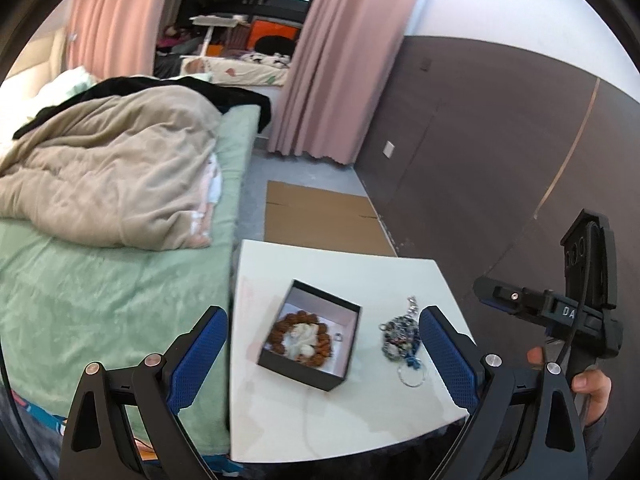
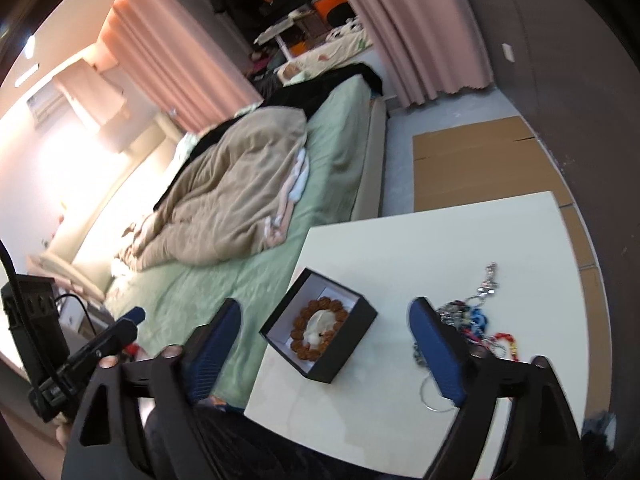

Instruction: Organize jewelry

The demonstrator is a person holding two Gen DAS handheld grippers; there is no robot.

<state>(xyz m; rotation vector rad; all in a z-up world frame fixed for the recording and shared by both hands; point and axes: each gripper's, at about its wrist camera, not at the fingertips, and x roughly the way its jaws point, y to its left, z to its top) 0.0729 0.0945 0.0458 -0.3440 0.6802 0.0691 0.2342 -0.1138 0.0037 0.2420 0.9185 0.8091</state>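
An open black box (image 1: 298,372) with a white lining sits on the white table (image 1: 360,420). Inside lie a brown bead bracelet (image 1: 280,330) and a pale item in its middle. To the box's right is a tangled pile of chains and beads (image 1: 398,334) with a metal ring. My left gripper (image 1: 324,346) hovers open above the table's near side, with nothing between its pads. In the right wrist view the box (image 2: 316,368), the bracelet (image 2: 298,326) and the colourful pile (image 2: 476,320) appear again. My right gripper (image 2: 326,346) is open and holds nothing, its right finger just in front of the pile.
A bed (image 1: 100,300) with a green sheet and a beige blanket runs along the table's left edge. Flattened cardboard (image 1: 320,216) lies on the floor beyond the table. A dark wall panel (image 1: 500,140) stands to the right, pink curtains behind. A hand (image 1: 592,388) grips the right device.
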